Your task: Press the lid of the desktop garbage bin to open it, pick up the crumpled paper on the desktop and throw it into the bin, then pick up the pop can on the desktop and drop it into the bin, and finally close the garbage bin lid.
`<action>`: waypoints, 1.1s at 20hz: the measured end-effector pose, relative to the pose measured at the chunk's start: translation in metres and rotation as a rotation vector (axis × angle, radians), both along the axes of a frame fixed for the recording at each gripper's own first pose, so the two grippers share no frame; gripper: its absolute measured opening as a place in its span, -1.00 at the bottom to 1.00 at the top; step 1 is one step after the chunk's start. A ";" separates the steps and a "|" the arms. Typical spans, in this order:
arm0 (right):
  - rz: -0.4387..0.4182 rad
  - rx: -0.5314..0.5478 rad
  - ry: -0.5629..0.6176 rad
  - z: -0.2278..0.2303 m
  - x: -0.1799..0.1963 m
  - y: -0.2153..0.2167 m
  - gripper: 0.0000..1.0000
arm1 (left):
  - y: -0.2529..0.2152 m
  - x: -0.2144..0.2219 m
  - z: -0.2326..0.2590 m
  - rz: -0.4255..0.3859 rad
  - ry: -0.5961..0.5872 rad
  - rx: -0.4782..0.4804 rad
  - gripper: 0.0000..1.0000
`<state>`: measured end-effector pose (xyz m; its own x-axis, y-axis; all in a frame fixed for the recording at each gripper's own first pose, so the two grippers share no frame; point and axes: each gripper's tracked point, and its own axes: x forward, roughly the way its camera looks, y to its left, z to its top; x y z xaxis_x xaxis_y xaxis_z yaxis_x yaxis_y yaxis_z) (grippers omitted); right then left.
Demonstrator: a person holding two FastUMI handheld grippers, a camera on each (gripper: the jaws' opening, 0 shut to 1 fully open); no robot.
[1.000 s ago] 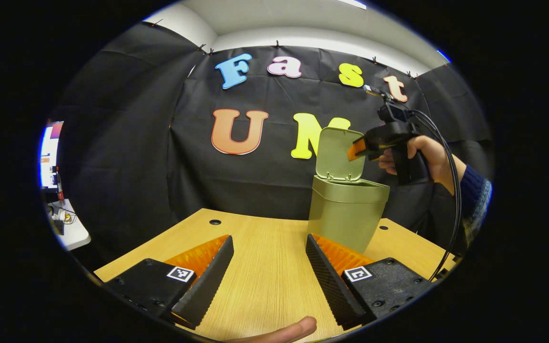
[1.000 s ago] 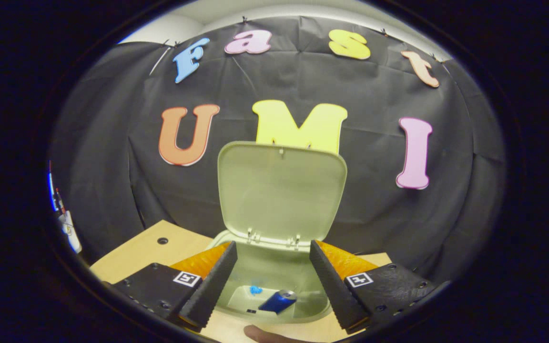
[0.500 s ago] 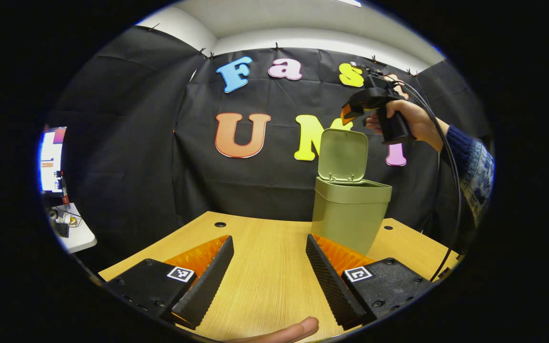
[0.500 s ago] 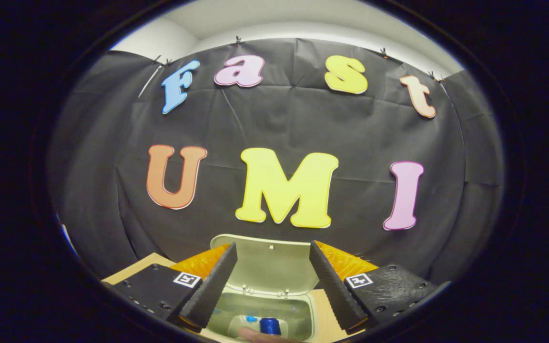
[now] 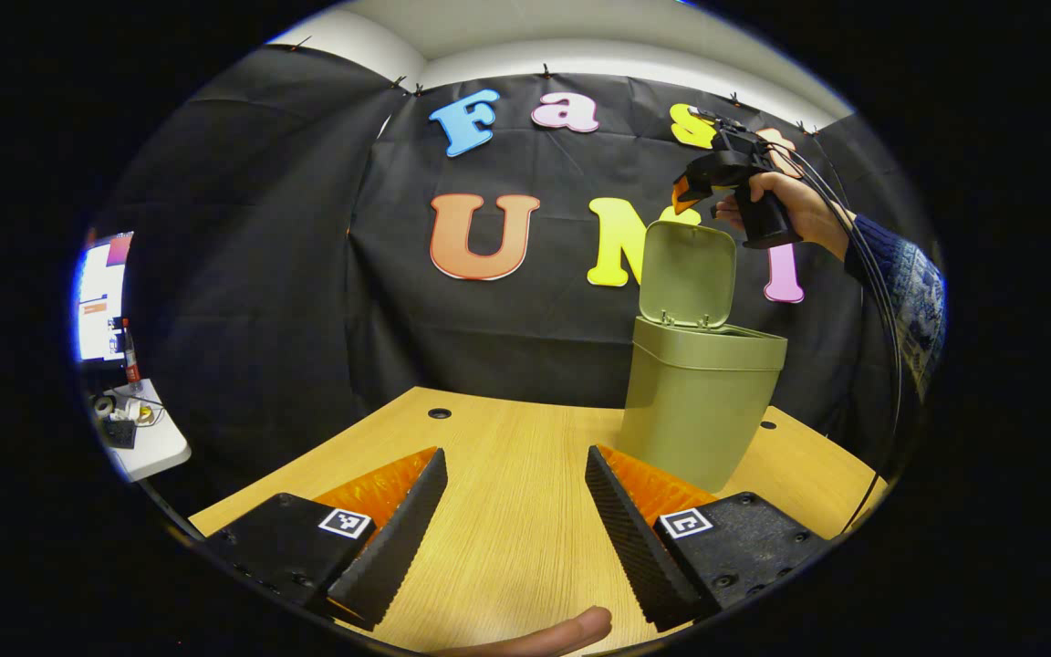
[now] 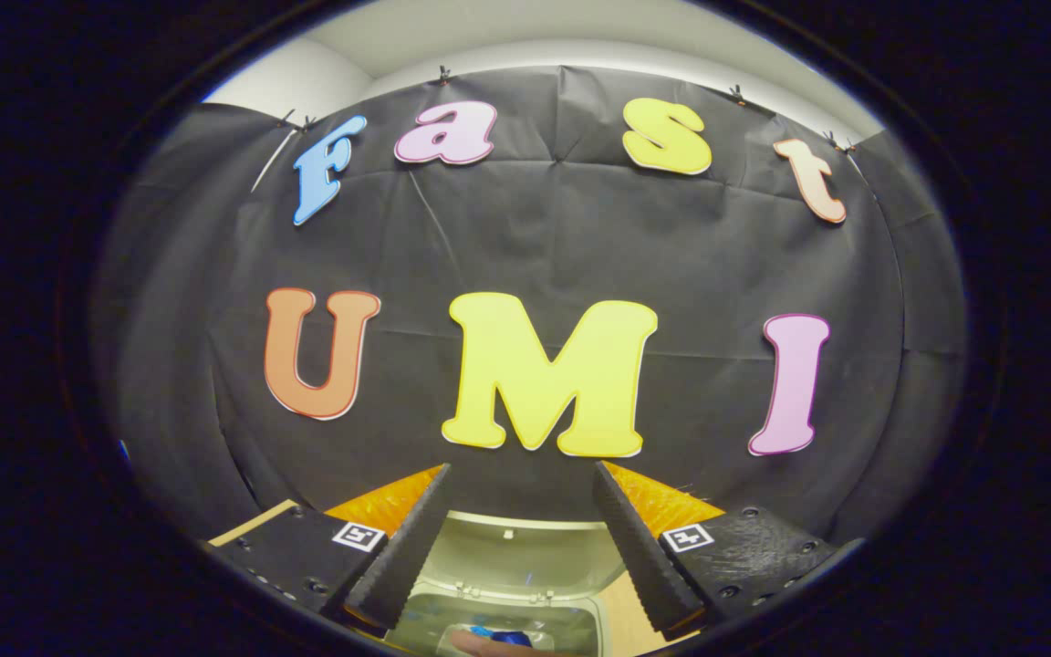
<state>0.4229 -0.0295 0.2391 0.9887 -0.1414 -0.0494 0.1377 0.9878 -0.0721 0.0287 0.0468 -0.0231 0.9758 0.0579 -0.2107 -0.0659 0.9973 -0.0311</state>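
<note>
Presently, item: lid (image 5: 687,274), upright on bin (image 5: 702,411), lay directly beneath right gripper (image 6: 518,538), nearer hand; both it and left gripper (image 5: 515,538) gaped wide, empty.

The olive-green plastic desktop bin (image 5: 701,415) is standing upright toward the right of the light wooden desktop (image 5: 507,493), its hinged lid (image 5: 688,276) standing open, nearly vertical. A blue pop can (image 6: 509,639) is lying inside.
</note>
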 end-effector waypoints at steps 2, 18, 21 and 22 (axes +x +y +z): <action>0.000 -0.032 0.019 -0.006 0.007 0.003 0.89 | 0.002 0.004 -0.005 0.002 0.016 -0.018 0.97; 0.050 0.076 0.157 -0.095 -0.063 0.014 0.92 | -0.001 -0.010 0.018 -0.002 -0.042 0.009 0.96; 0.066 0.060 0.188 -0.124 -0.082 0.017 0.90 | -0.001 -0.016 0.025 0.007 -0.060 0.025 0.96; 0.066 0.063 0.197 -0.132 -0.087 0.018 0.89 | -0.001 -0.017 0.028 0.009 -0.064 0.031 0.96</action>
